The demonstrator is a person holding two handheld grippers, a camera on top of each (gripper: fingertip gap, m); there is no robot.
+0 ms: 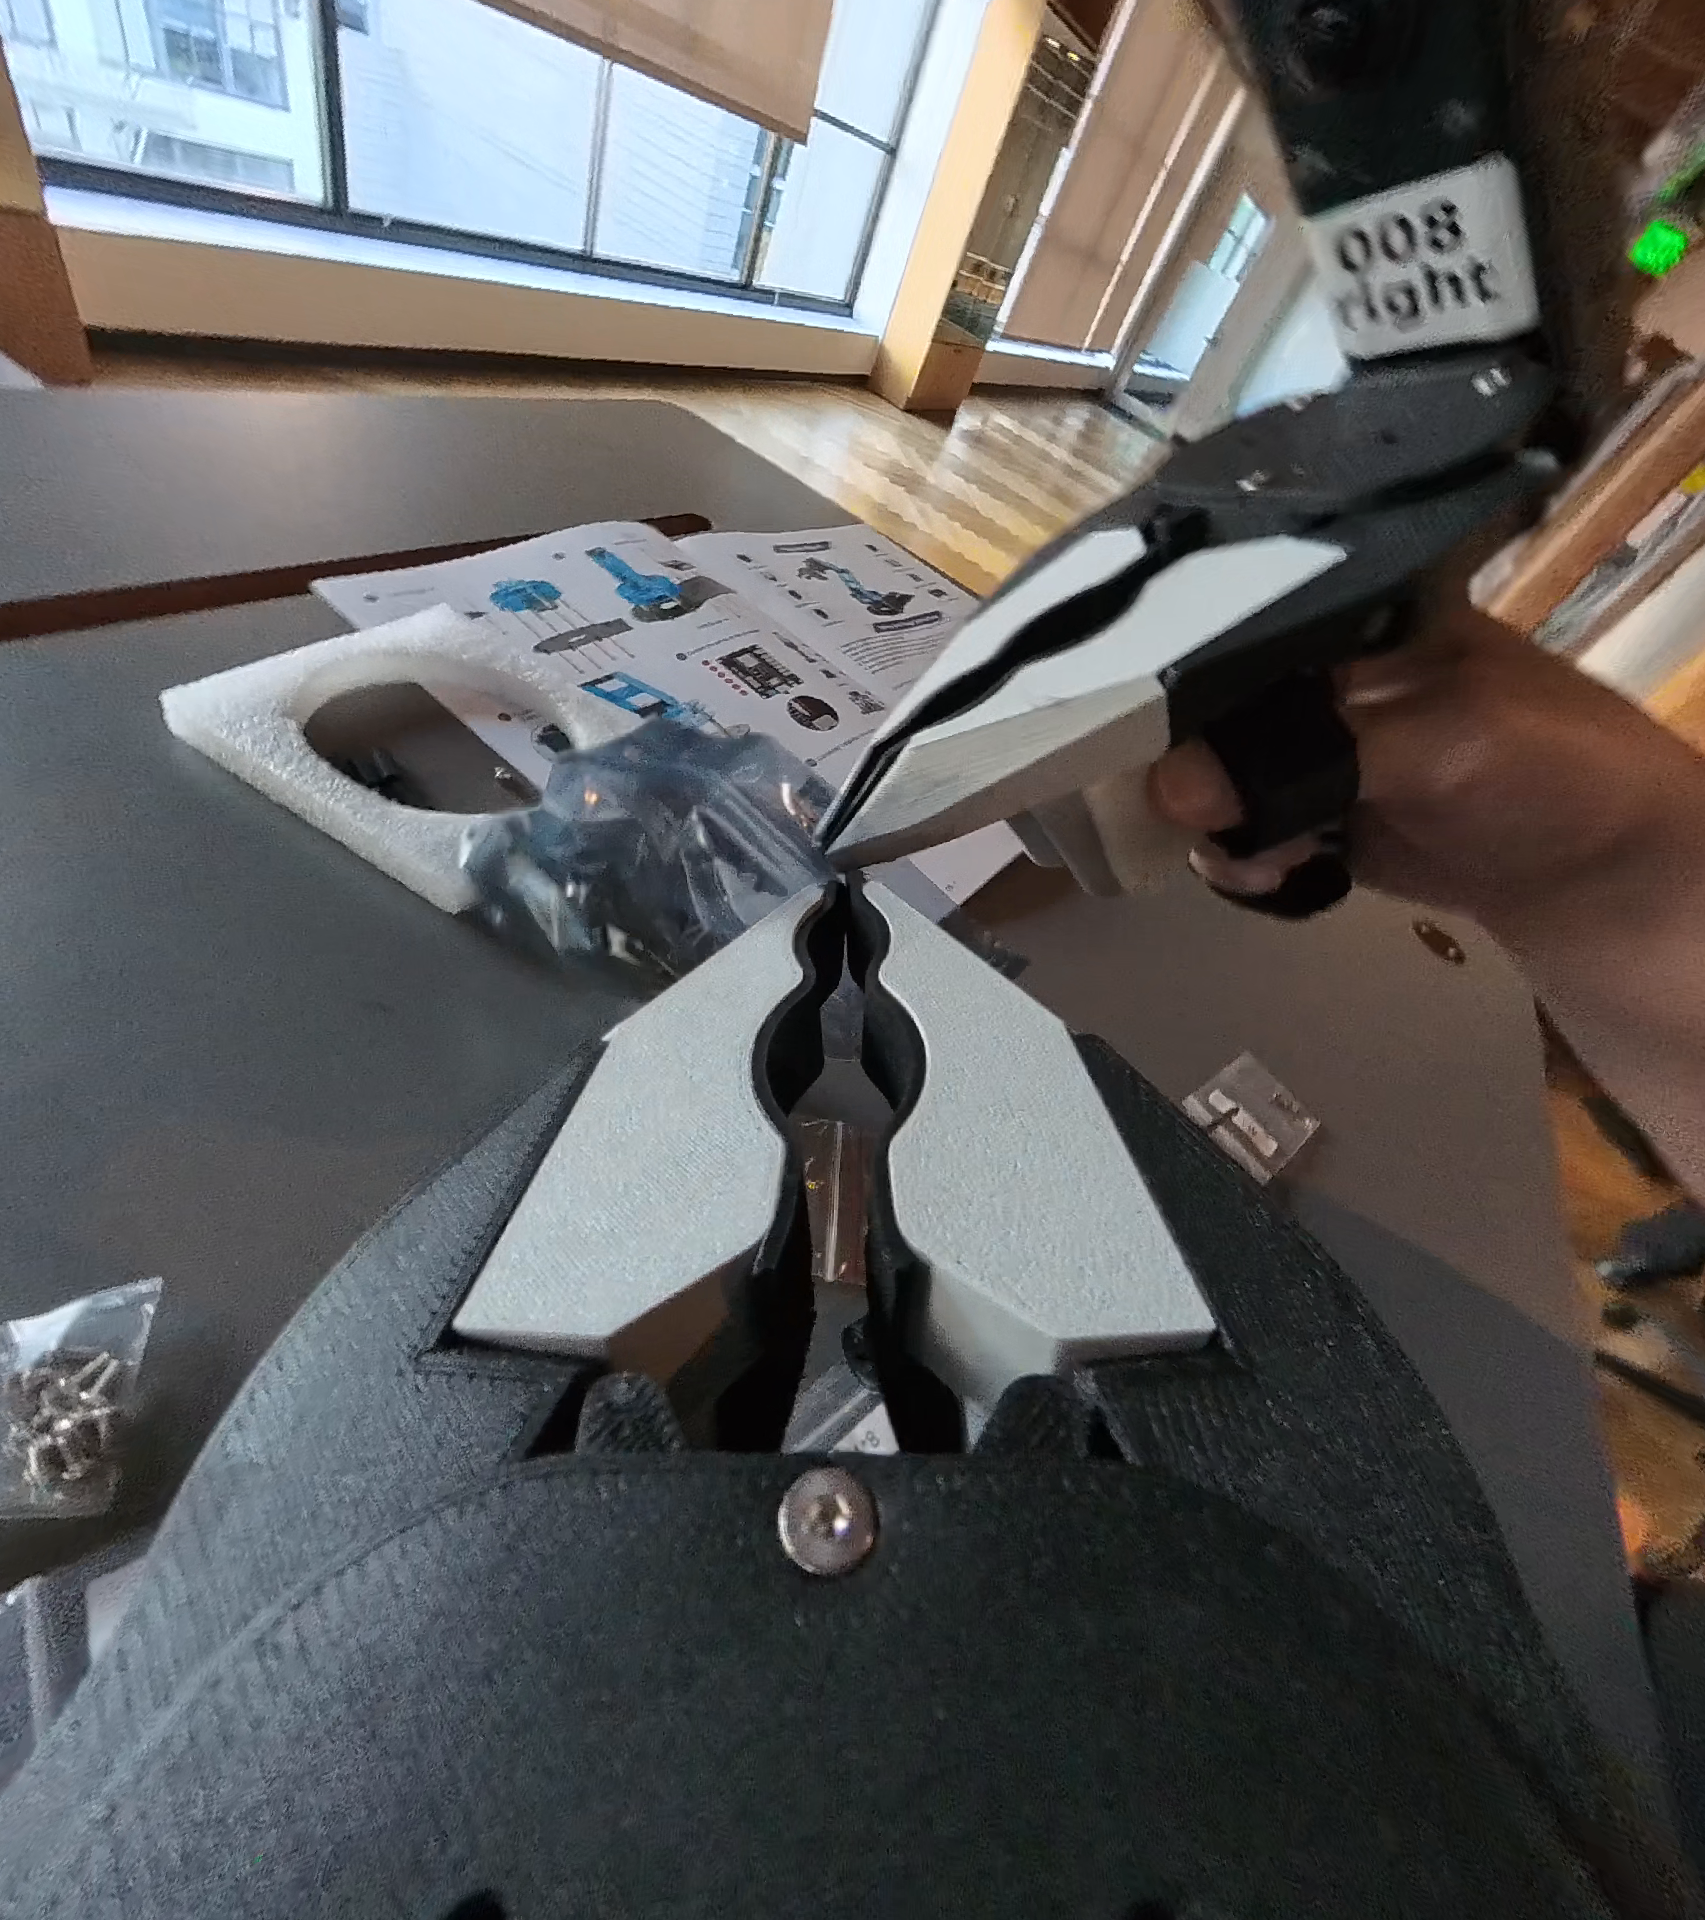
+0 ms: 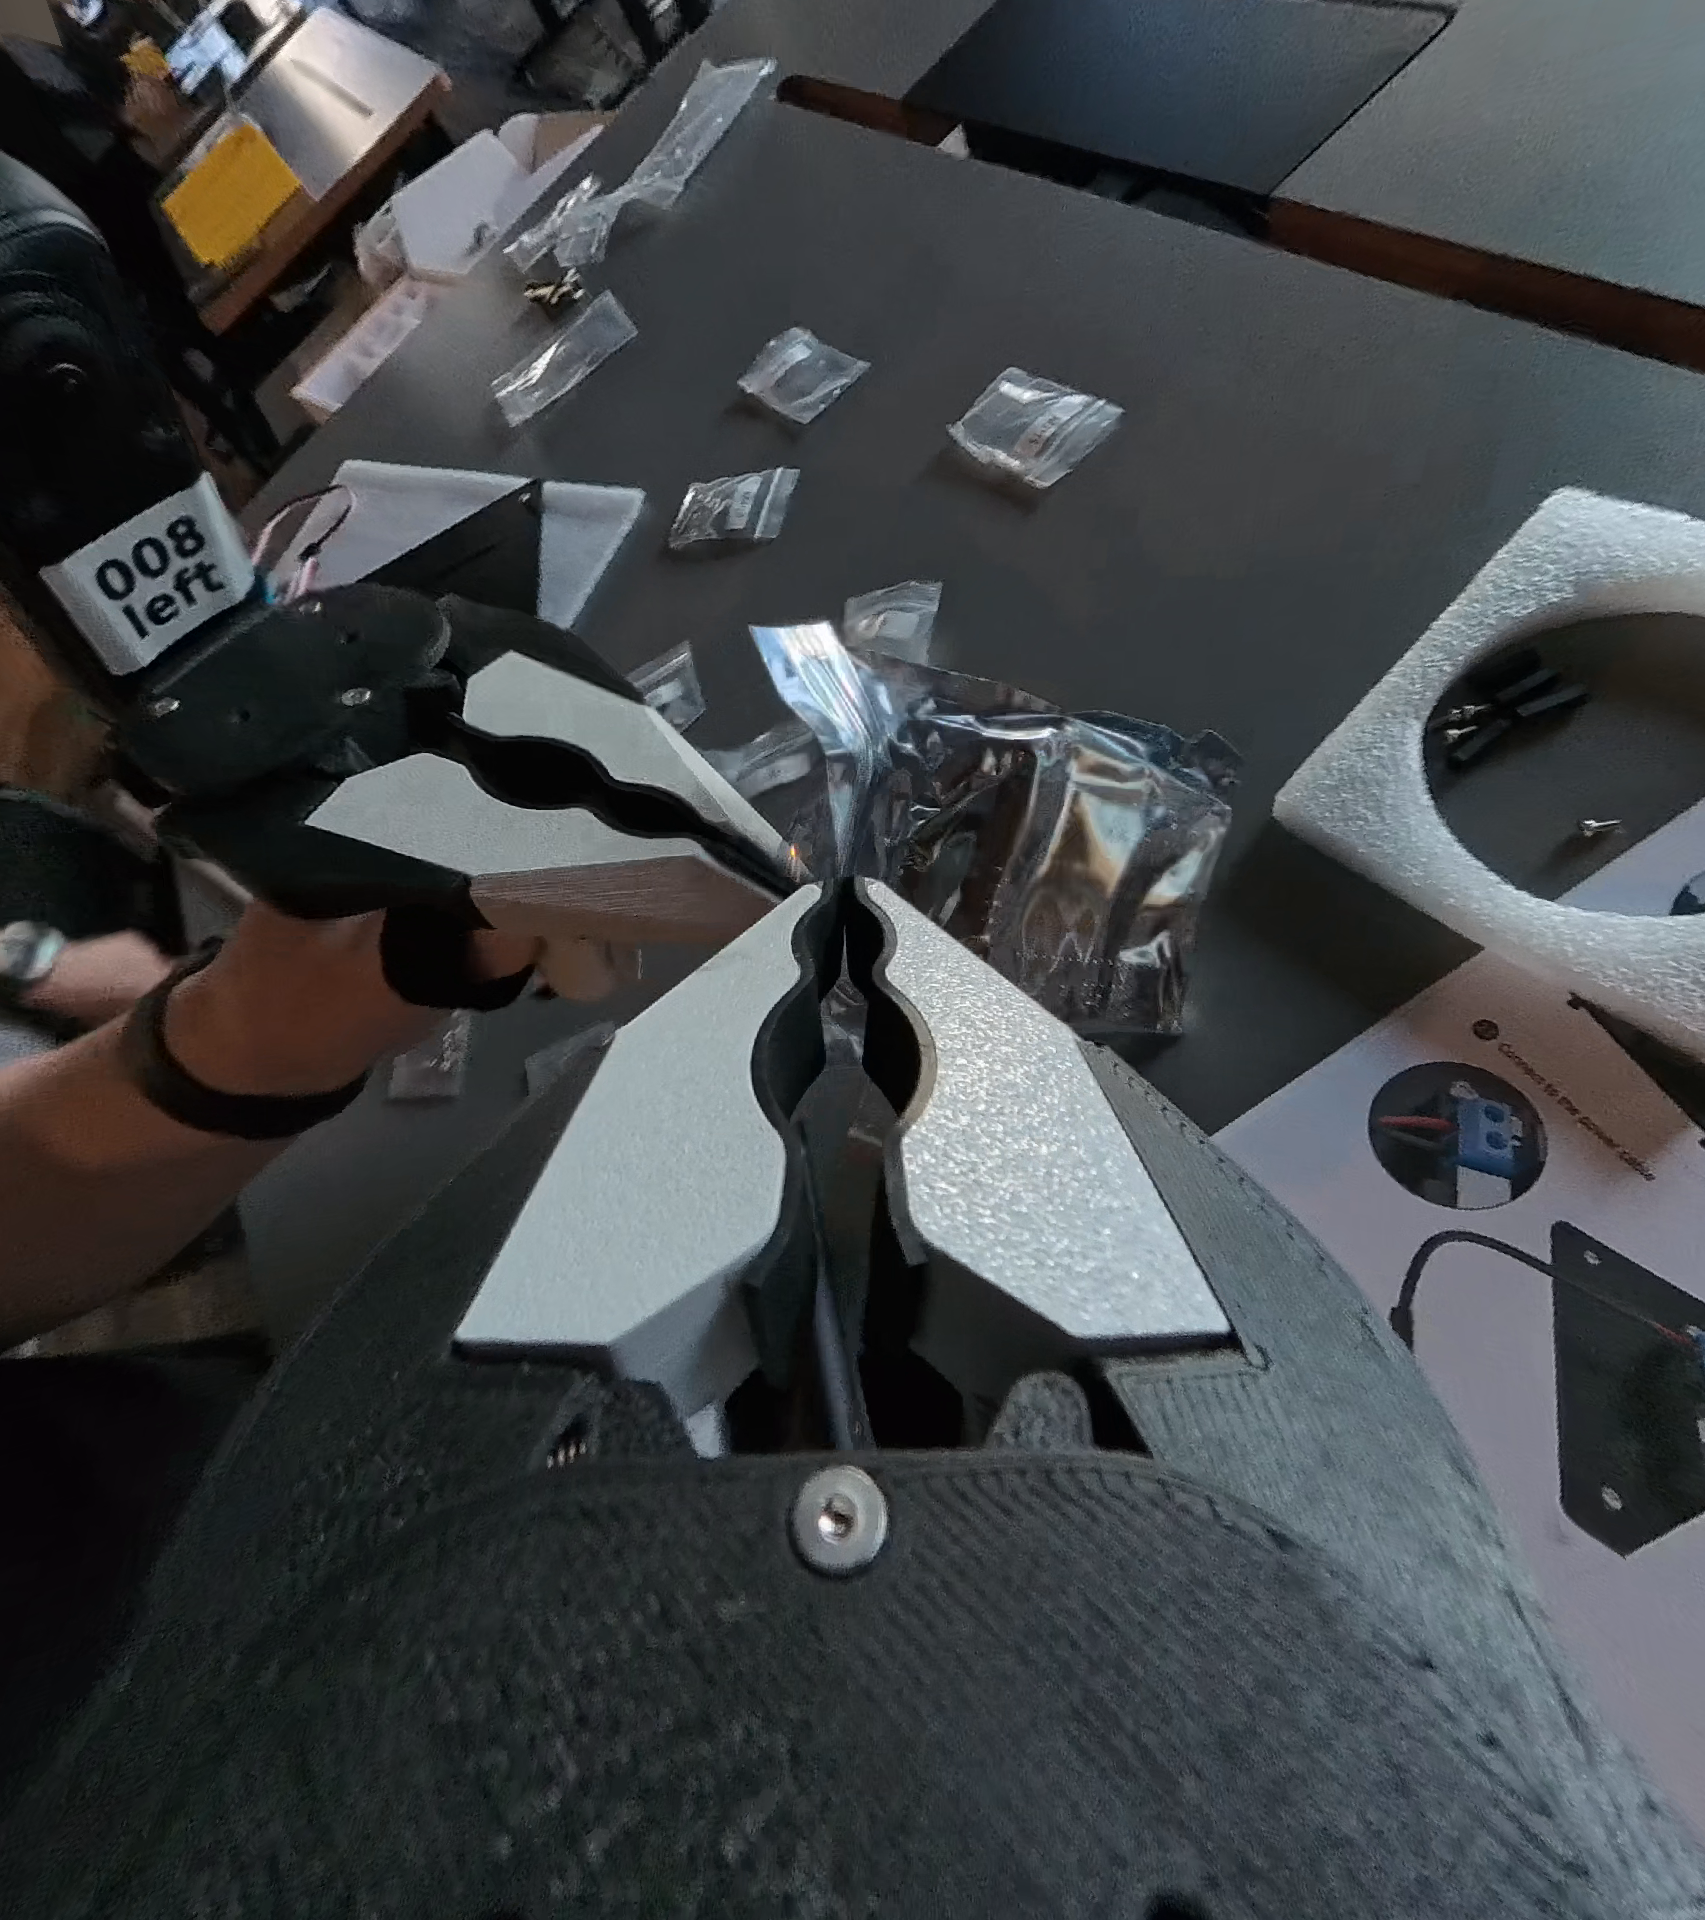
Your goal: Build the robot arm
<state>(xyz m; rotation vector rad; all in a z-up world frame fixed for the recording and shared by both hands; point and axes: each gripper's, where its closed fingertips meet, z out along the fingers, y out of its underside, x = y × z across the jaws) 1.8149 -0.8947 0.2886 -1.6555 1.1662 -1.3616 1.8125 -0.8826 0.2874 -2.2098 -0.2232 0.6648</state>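
A shiny silver-blue anti-static bag (image 1: 640,831) with dark parts inside lies over the dark table, held up at one corner. My left gripper (image 1: 843,896) is shut on that corner. My right gripper (image 1: 830,847) comes in from the upper right, held by a hand, and is shut on the same corner right beside the left tips. In the right wrist view the bag (image 2: 1035,831) hangs just beyond my right gripper (image 2: 843,896), and the left gripper (image 2: 786,875) pinches the edge from the left.
A white foam block (image 1: 235,707) with a round cutout, also in the right wrist view (image 2: 1575,561), lies on a printed instruction sheet (image 1: 723,623) (image 2: 1347,1195). Several small clear bags (image 2: 1035,426) are spread over the table (image 2: 1295,343). A bag of screws (image 1: 48,1392) lies near left. Only a small space, under 4 cm, lies between the two pairs of fingers. The white foam block (image 1: 235,707) is about equally far from each gripper, around 25 cm. My right wrist view (image 2: 1574,544) looks at it from another angle.
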